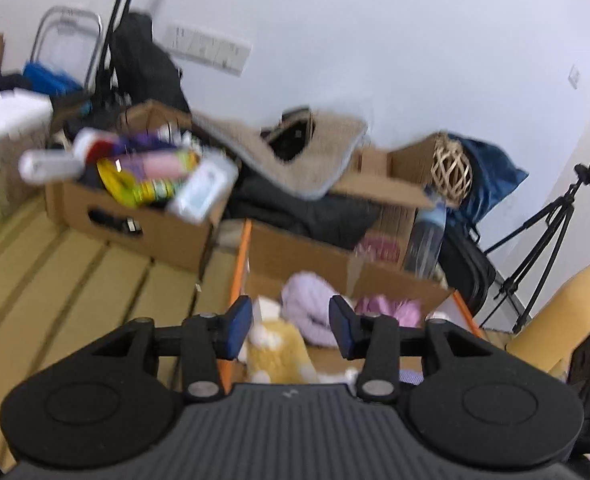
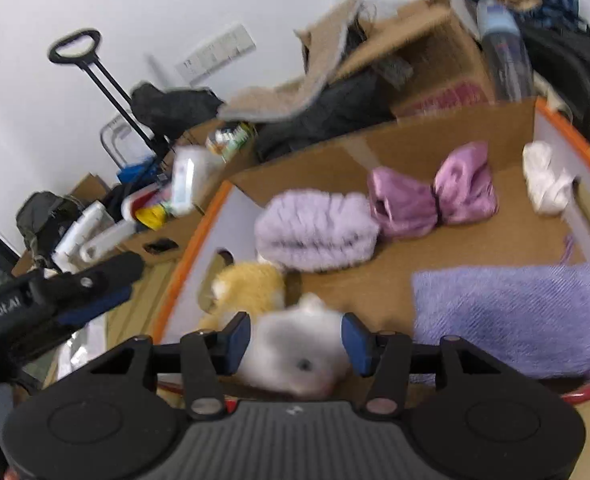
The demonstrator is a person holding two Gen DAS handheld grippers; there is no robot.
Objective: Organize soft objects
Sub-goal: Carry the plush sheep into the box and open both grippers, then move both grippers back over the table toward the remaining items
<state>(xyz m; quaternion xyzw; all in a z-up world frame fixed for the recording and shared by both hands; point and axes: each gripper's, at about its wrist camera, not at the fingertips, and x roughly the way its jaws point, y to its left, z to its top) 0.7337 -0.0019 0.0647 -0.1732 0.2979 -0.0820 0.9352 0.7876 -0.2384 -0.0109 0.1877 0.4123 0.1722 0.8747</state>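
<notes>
My right gripper [image 2: 296,342] is shut on a white-grey plush toy [image 2: 295,356] and holds it over the near end of an orange-rimmed cardboard box [image 2: 199,224]. In the box lie a yellow plush [image 2: 251,286], a lilac fluffy roll [image 2: 315,230], a pink satin bow [image 2: 435,194], a white cloth [image 2: 545,182] and a purple knit towel [image 2: 515,316]. My left gripper [image 1: 291,326] is open and empty above the same box [image 1: 237,276], with the yellow plush [image 1: 275,350] and lilac roll [image 1: 307,304] below it. It also shows in the right wrist view [image 2: 95,292] at the left.
A cardboard box of bottles and packets [image 1: 135,208] stands on the tan floor at the left. Behind it are dark clothes, a beige rug [image 1: 295,156], a wicker ball [image 1: 451,168] and a water bottle [image 1: 427,236]. A tripod [image 1: 547,240] stands at the right.
</notes>
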